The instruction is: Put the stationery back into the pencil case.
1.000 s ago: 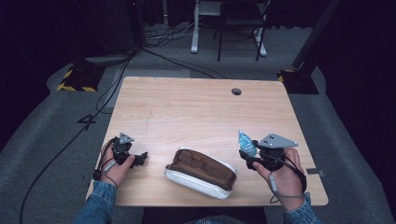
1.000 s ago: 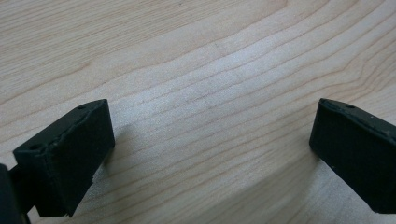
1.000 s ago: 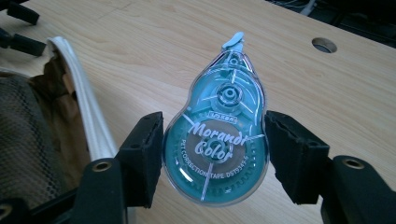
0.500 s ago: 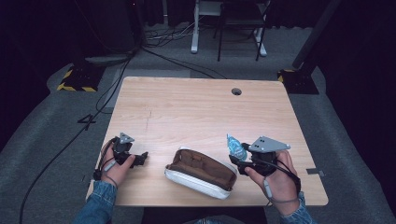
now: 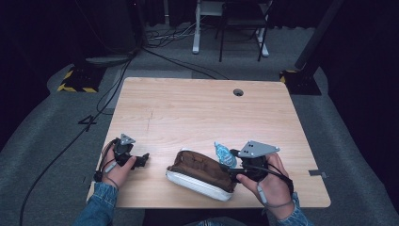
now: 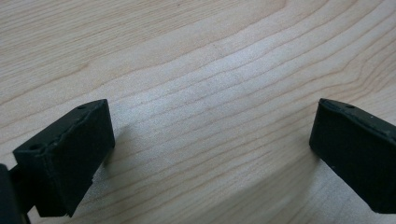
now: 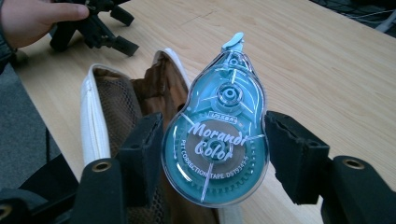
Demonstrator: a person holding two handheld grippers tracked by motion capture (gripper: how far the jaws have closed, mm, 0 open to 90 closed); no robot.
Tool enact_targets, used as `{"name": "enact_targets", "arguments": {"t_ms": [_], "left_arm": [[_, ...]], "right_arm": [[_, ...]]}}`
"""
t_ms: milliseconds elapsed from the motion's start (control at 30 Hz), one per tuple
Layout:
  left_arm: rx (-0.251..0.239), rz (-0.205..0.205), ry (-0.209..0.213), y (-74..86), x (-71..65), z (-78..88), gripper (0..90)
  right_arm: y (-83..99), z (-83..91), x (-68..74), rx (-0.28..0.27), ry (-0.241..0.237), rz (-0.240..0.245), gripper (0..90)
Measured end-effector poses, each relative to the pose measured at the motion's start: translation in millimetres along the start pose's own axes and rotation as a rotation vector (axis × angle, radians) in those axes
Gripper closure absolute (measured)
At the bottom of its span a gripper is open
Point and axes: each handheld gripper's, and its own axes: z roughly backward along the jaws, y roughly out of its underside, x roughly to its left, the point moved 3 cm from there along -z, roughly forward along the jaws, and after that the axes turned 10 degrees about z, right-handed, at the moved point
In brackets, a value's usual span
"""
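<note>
Gripping a teal see-through correction tape dispenser (image 7: 215, 140) labelled "Morandi Color", our right gripper (image 7: 215, 154) clamps both pads on its round body, white tip up, just above the open brown-and-white pencil case (image 5: 200, 172). Farther off, our left gripper (image 5: 141, 160) rests on the wooden table (image 5: 197, 113), jaws wide apart and empty.

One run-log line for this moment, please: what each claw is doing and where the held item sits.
right claw: shut on correction tape, above open pencil case | left claw: open, nothing between jaws, over bare table
</note>
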Motion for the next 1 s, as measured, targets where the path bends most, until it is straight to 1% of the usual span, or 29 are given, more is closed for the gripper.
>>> {"name": "enact_targets", "arguments": {"t_ms": [33,167,267,567,700,1000], "left_arm": [[0.000,0.000,0.000,0.0,0.0,0.0,0.3],[0.000,0.000,0.000,0.0,0.0,0.0,0.2],[0.000,0.000,-0.001,0.0,0.0,0.0,0.2],[-0.002,0.003,0.001,-0.1,-0.4,-0.3,0.2],[0.001,-0.001,0.001,-0.1,-0.2,-0.1,0.2],[0.000,0.002,0.003,-0.3,-0.8,-0.5,0.2]], "right_arm": [[0.0,0.0,0.0,0.000,0.000,0.000,39.9],[-3.1,-4.7,7.2,0.001,-0.037,0.010,39.9],[-3.9,-7.1,9.9,0.002,-0.050,0.015,39.8],[-6.9,-20.0,22.6,0.023,-0.120,0.035,39.8],[-6.7,-26.8,26.4,0.041,-0.147,0.034,39.8],[-2.6,-40.6,28.3,0.087,-0.193,0.018,39.8]]}}
